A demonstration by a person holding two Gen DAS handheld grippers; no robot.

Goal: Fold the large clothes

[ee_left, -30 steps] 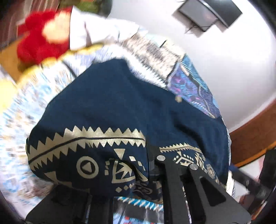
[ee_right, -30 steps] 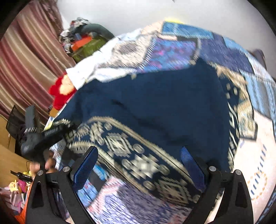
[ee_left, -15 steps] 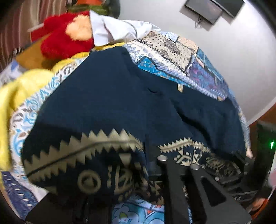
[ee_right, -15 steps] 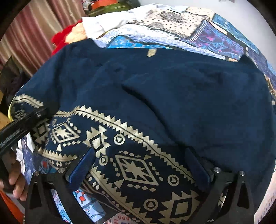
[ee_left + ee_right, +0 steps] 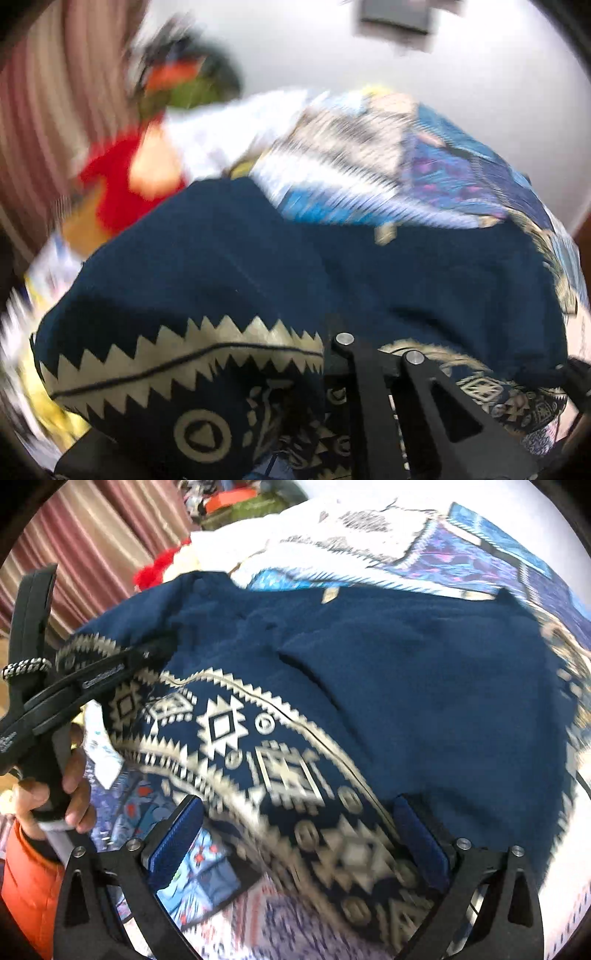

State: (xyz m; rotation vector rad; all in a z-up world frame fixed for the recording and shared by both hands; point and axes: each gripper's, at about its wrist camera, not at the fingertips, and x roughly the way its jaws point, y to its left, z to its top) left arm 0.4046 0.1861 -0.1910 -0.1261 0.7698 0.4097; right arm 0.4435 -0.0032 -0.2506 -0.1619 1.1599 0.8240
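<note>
My left fingers (image 5: 373, 354) are clamped on the navy patterned garment's (image 5: 406, 672) gold-printed hem; my right fingers (image 5: 295, 845) straddle that hem, spread wide, gripping nothing. The garment lies across the patterned bedspread (image 5: 498, 546) (a red plush toy (image 5: 110, 184) beyond its far edge). I'd pinch the hem squarely, then lift both corners evenly.

A large navy-blue fabric garment (image 5: 424, 672) with a broad cream geometric border along its hem lies spread and rumpled across a patchwork-covered bed (image 5: 480, 546), a small tan label showing near its far edge, its patterned near hem lifted at one corner.
</note>
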